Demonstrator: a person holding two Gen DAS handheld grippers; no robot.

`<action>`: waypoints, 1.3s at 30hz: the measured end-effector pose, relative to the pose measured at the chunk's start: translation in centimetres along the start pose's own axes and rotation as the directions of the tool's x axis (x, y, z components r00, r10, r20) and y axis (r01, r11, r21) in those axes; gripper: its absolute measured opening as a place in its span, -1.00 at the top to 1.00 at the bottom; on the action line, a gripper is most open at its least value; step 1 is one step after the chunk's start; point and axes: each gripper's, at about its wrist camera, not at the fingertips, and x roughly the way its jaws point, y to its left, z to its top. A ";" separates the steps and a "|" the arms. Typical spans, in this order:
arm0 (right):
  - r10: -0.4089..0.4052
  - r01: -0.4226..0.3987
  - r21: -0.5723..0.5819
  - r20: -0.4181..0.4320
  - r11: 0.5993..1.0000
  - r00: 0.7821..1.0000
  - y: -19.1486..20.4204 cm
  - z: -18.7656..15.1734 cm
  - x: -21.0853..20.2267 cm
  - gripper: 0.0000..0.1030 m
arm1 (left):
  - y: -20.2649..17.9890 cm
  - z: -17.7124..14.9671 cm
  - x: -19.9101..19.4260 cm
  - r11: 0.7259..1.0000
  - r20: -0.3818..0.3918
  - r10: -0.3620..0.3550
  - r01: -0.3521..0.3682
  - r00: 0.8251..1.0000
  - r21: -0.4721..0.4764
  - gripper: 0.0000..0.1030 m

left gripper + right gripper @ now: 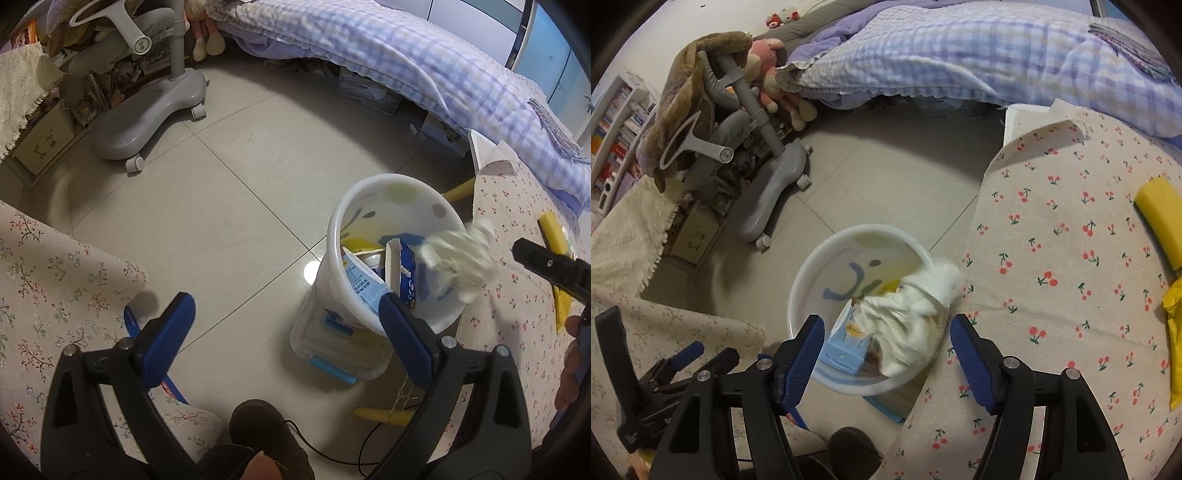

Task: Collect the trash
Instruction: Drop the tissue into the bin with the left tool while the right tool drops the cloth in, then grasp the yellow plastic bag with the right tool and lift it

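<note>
A white trash bin point(373, 195) stands on the floor between two cloth-covered tables; it also shows in the right wrist view point(827, 254). Inside lie a blue carton point(404, 273) and other wrappers. A crumpled white tissue point(458, 258) is blurred in the air over the bin's rim, also in the right wrist view point(912, 314), with no finger touching it. My right gripper point(886, 350) is open just above the bin, the tissue between and beyond its fingers. My left gripper point(288, 321) is open and empty over the floor left of the bin.
A cherry-print table point(1071, 277) on the right holds a yellow sponge point(1163, 218) and a yellow wrapper point(1178, 332). A floral-cloth table point(55, 280) is at the left. A grey wheeled chair base point(147, 110) and a bed point(424, 66) stand beyond.
</note>
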 end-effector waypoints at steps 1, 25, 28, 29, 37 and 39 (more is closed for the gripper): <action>-0.007 0.007 -0.005 0.003 1.000 1.000 0.0 0.0 -0.1 -0.40 | 0.0 0.0 0.0 1.000 -0.001 0.000 0.000 1.000 0.000 -0.93; -0.293 0.291 0.046 0.043 0.956 0.955 -10.2 -1.3 -6.7 -0.53 | -2.7 -0.8 0.0 0.997 -0.033 -0.052 0.054 0.998 0.052 -0.93; -0.390 0.388 0.050 0.047 0.920 0.920 -13.0 -1.5 -7.7 -0.54 | -3.3 -0.9 0.0 0.996 -0.037 -0.055 0.057 0.998 0.066 -0.93; -0.420 0.418 0.049 0.039 0.907 0.907 -14.0 -1.5 -7.9 -0.54 | -3.4 -1.0 0.0 0.996 -0.037 -0.054 0.057 0.998 0.068 -0.93; -0.479 0.481 0.089 -0.048 0.872 0.876 -19.0 -2.0 -7.4 -0.54 | -4.6 -0.9 -0.3 0.994 -0.044 -0.073 0.077 0.996 0.072 -0.93; -0.487 0.493 0.084 -0.079 0.866 0.870 -19.7 -2.1 -6.6 -0.54 | -5.4 -0.8 -0.5 0.993 -0.045 -0.081 0.084 0.996 0.079 -0.93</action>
